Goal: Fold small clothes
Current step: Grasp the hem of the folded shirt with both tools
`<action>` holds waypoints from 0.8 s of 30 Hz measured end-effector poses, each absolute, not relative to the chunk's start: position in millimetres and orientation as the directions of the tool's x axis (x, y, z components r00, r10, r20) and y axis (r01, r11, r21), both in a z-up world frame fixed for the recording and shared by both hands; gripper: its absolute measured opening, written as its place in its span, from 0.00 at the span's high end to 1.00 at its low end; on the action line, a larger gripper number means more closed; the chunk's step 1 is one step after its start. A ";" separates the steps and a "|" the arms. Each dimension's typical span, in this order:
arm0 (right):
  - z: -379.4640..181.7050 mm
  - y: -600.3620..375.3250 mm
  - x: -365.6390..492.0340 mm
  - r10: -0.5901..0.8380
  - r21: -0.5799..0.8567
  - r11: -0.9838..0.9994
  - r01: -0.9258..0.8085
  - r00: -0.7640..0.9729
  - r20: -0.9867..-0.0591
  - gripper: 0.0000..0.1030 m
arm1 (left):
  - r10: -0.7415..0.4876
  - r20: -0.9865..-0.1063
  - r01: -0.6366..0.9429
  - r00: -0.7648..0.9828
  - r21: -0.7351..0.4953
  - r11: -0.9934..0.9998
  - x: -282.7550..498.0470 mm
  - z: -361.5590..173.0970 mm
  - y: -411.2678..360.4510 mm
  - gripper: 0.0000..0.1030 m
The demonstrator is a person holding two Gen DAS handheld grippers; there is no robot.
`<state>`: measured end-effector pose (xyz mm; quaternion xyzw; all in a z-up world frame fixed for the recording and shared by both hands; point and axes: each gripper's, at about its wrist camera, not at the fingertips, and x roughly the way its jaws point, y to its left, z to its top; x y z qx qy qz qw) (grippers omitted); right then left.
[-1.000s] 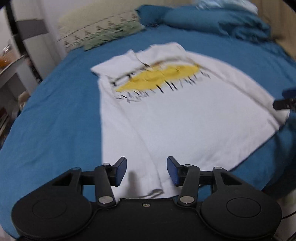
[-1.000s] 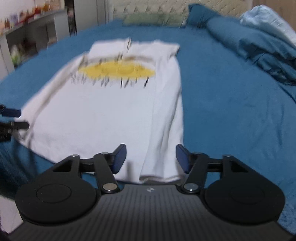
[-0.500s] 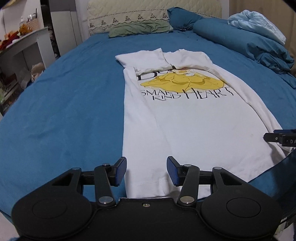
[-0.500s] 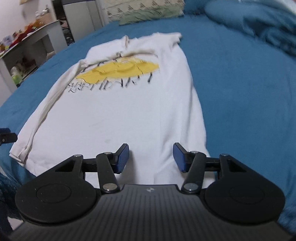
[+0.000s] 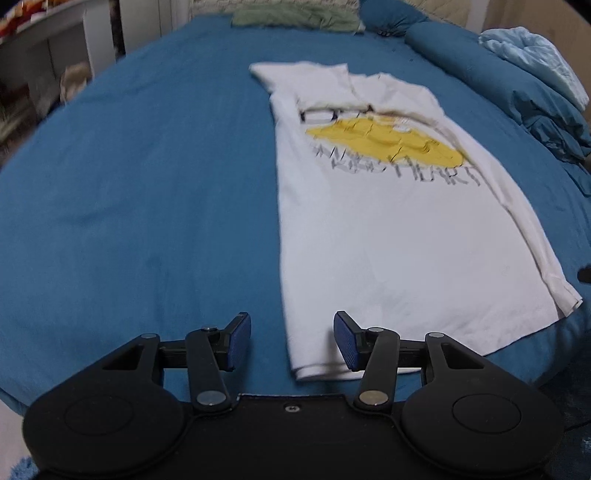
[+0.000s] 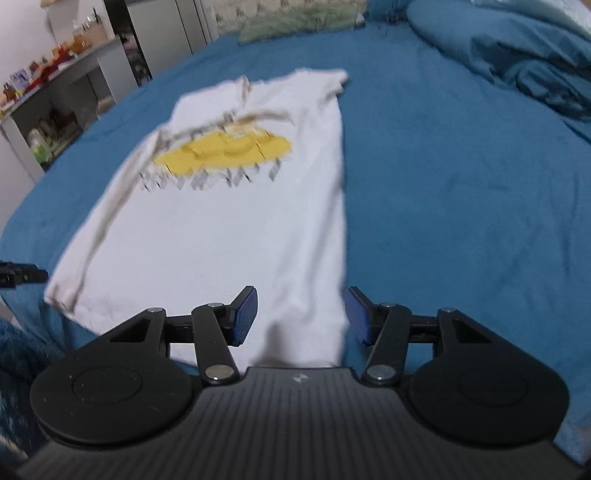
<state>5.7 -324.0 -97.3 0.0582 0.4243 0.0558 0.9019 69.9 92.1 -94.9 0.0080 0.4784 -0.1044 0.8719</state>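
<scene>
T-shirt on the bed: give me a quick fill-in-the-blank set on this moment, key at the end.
1. The white T-shirt lies flat on a ____ bedsheet.
2. The big patch in the shirt's print is ____.
3. The left tongs and the right tongs both stand ____, holding nothing.
4. The pillow at the head of the bed is ____.

Missing words: blue; yellow; open; green

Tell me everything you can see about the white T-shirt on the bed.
The T-shirt is white, soft-looking knit fabric with a yellow print and blurred dark lettering on the chest. It lies flat, print up, on the blue bedspread, collar toward the pillows, hem at the near edge. Both long sides look folded in, with a sleeve tucked over near the collar. The open left gripper and open right gripper each hover at a hem corner; neither holds it.
</scene>
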 end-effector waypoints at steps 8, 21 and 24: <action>-119.0 -348.5 6.0 0.181 0.171 0.983 -0.070 0.549 -0.816 0.46 | -0.236 -0.854 0.173 0.463 -0.174 0.969 69.0 -109.7 108.4 0.52; -145.8 -358.2 18.9 0.338 0.391 0.920 0.017 0.466 -0.817 0.43 | -0.294 -0.864 0.197 0.408 -0.231 0.953 79.8 -132.7 94.1 0.53; -145.9 -356.8 17.8 0.336 0.385 0.923 0.010 0.466 -0.818 0.43 | -0.288 -0.863 0.204 0.415 -0.220 0.954 77.7 -136.7 88.2 0.54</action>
